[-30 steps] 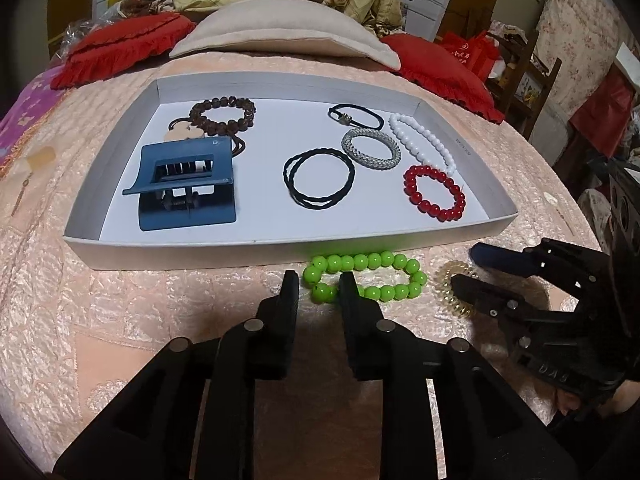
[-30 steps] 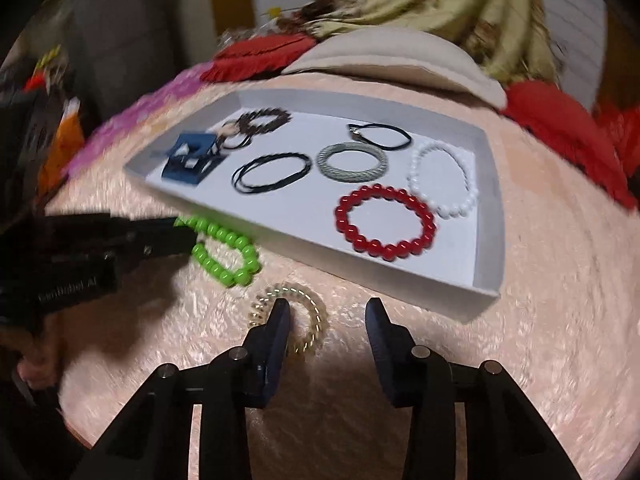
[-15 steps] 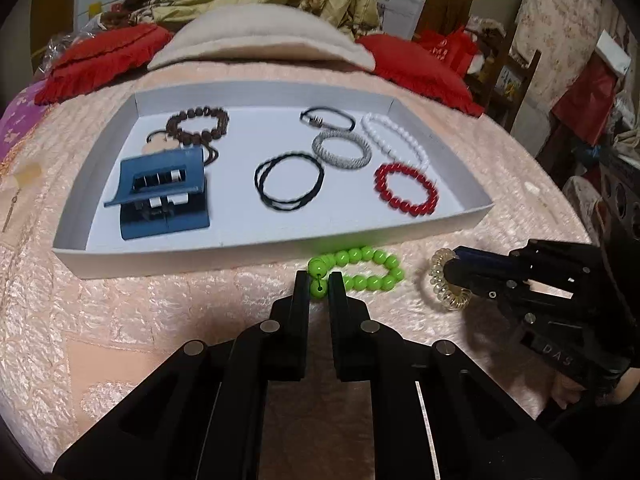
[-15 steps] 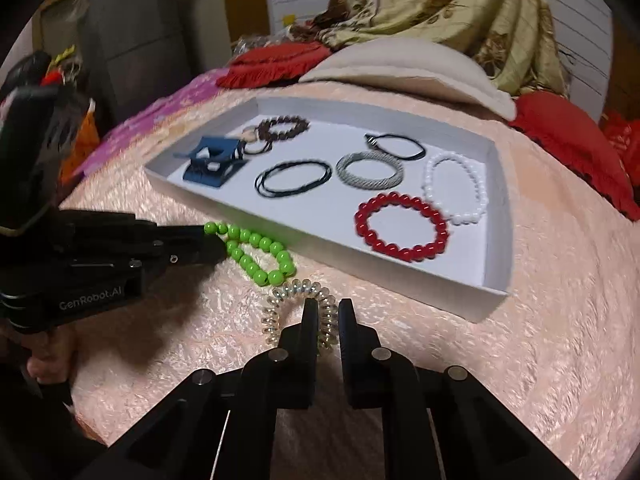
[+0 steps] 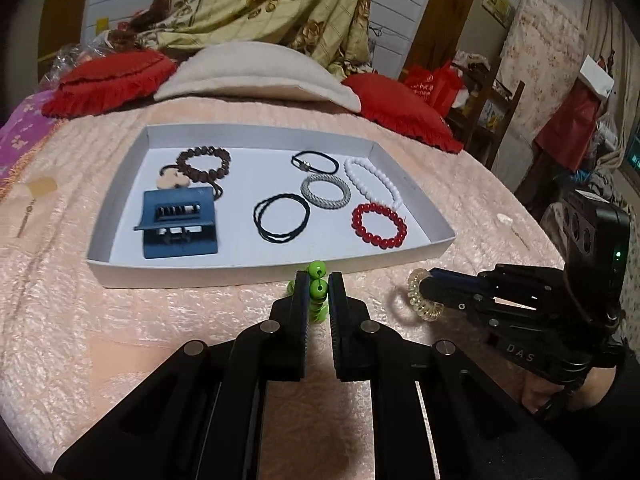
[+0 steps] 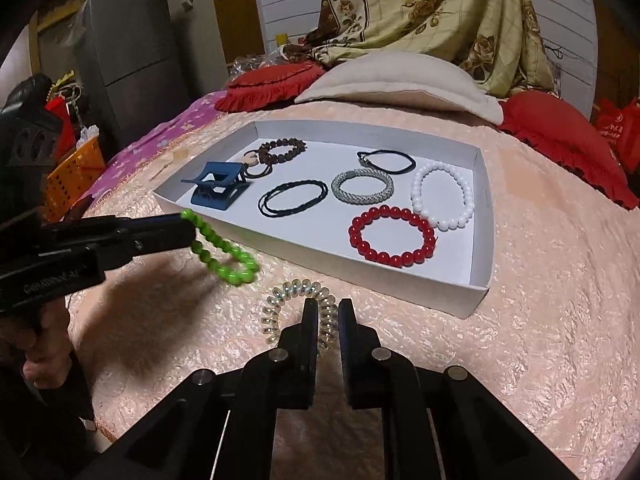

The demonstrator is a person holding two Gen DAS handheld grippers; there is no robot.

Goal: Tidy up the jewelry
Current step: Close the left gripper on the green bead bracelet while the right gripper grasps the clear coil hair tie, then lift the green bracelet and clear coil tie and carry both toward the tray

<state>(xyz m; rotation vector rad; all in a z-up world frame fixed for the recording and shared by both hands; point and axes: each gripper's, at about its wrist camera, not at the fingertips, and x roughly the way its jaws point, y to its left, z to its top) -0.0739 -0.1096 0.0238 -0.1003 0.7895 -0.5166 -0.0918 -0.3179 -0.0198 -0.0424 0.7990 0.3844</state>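
Observation:
A white tray lies on the peach bedspread with several bracelets, hair ties and a blue claw clip in it. My left gripper is shut on a green bead bracelet, which hangs from it above the bedspread just before the tray's near wall. My right gripper is shut on a clear spiral hair tie, right of the green bracelet and held off the bedspread.
In the tray lie a red bead bracelet, a white bead bracelet, a silver braided bangle, black hair ties and a brown bead bracelet. Red cushions and a beige pillow lie behind it.
Both grippers closed, the left on the green bracelet and the right on the spiral hair tie. Both have since lifted their pieces off the bedspread.

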